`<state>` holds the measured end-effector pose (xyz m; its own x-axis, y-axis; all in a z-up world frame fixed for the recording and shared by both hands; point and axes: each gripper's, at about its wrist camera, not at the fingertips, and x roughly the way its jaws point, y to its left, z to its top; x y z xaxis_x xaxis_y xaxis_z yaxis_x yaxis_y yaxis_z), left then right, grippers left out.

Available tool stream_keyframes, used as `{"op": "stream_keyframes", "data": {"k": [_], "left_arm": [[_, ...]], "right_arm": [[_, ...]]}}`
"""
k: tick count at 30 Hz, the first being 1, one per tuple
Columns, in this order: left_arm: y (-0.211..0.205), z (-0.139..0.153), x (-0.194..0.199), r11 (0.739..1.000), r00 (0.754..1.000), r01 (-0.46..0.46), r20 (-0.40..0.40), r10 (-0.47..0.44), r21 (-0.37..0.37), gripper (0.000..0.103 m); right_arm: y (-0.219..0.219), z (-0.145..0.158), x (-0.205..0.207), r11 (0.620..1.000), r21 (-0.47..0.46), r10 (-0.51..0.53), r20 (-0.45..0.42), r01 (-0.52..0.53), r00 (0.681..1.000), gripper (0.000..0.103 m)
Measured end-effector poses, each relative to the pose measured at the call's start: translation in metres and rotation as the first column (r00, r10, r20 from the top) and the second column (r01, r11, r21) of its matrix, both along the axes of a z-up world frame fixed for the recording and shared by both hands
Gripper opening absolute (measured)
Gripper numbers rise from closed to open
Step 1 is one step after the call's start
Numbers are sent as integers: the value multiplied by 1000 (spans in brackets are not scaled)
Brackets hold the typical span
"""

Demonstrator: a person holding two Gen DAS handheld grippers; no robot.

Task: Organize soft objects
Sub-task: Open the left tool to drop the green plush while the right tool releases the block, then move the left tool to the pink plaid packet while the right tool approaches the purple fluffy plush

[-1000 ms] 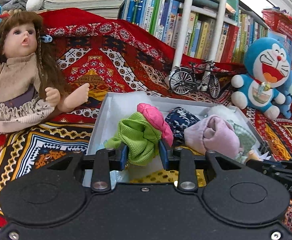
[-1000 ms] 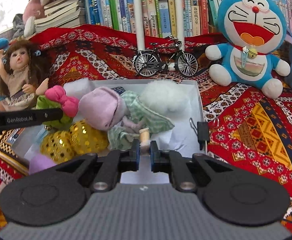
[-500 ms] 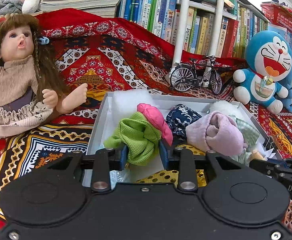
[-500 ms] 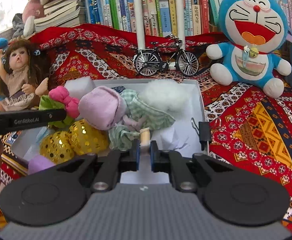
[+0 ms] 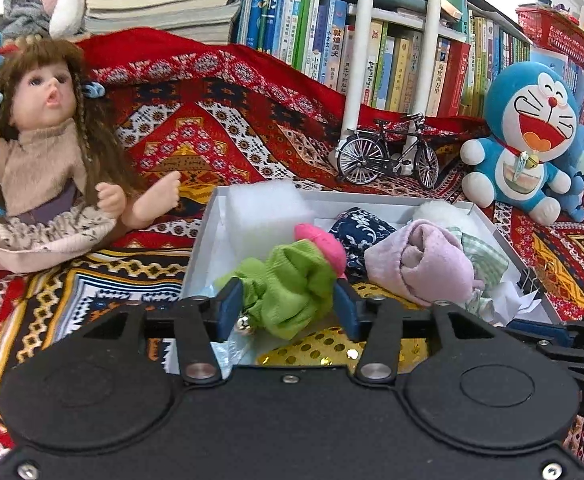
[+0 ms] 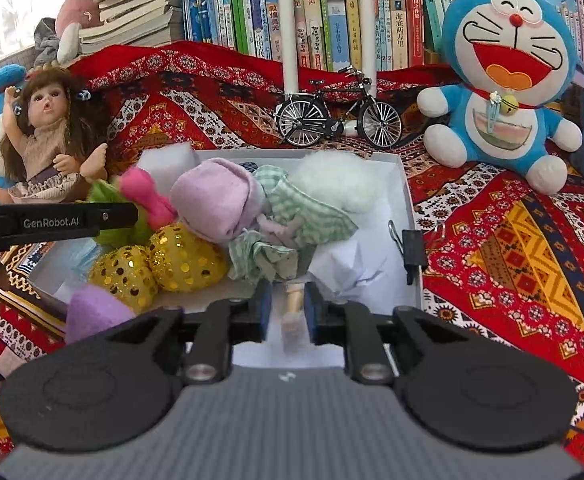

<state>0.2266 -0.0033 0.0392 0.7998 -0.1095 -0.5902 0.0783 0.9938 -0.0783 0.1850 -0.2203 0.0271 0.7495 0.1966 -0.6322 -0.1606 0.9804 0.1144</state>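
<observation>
Left wrist view: left gripper (image 5: 288, 312) hanging over the near end of the white box (image 5: 503, 240), jaws just opened partway, blue pads standing either side of the green cloth toy (image 5: 292, 292) with a sliver of daylight at each pad, so nothing clamped, merely straddled. Toy slumped on the gold sequin cushion (image 5: 331, 354), pink cap (image 5: 323, 244) uppermost, small bell dangling near the left pad. Deeper in the box: white foam block (image 5: 264, 212), navy floral cloth (image 5: 361, 226), rolled lilac cloth (image 5: 431, 260). Doll (image 5: 48, 152), model bicycle (image 5: 387, 154) and blue cat plush (image 5: 527, 140) outside on the patterned rug. Right wrist view: right gripper (image 6: 288, 312) at the box's near edge, jaws likewise just parted a little, a pale doll leg (image 6: 293, 300) of the green-checked rag doll (image 6: 292, 220) lying between the pads, looking released rather than pinched, though contact on the right pad hard to rule out. Binder clip (image 6: 413, 246) on the box's right wall, fluffy white ball (image 6: 339, 180) at the far end. Risks from here, as judgement only: bell or loose green fabric snagging on a pad during withdrawal and dragging the toy back out; rag doll's leg catching the same way; overfull heap toppling over the low near wall if nudged.
</observation>
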Motion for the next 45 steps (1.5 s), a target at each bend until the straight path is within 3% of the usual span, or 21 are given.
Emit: {"op": "stream_keyframes", "data": {"k": [2,4,6,10,19,29,45], "left_arm": [[1,5,-8,1000,1000,6,17,-6,1,61],[3,10,-16,1000,999,16,36,-16,-6,78],[6,15,-25,1000,998,26,53,-26,-11,80],[8,21,-38,999,997,43,58,-43,1,85],[21,29,-81,997,991,25,126,-34,68,89],[47,22,-124,998,988,-2,152,-7,60,91],[68,-6,-158,997,994,-28,108,21,67,92]], "right_arm": [[0,3,-5,1000,11,2,13,-3,1000,43],[0,6,-11,1000,18,7,30,-8,1000,50],[2,9,-16,1000,22,20,49,-21,999,60],[9,15,-27,999,7,44,82,-45,996,65],[26,21,-53,994,-38,112,154,-107,982,85],[43,18,-74,982,-79,187,200,-174,962,97],[63,0,-86,953,-14,301,125,-302,945,99]]}}
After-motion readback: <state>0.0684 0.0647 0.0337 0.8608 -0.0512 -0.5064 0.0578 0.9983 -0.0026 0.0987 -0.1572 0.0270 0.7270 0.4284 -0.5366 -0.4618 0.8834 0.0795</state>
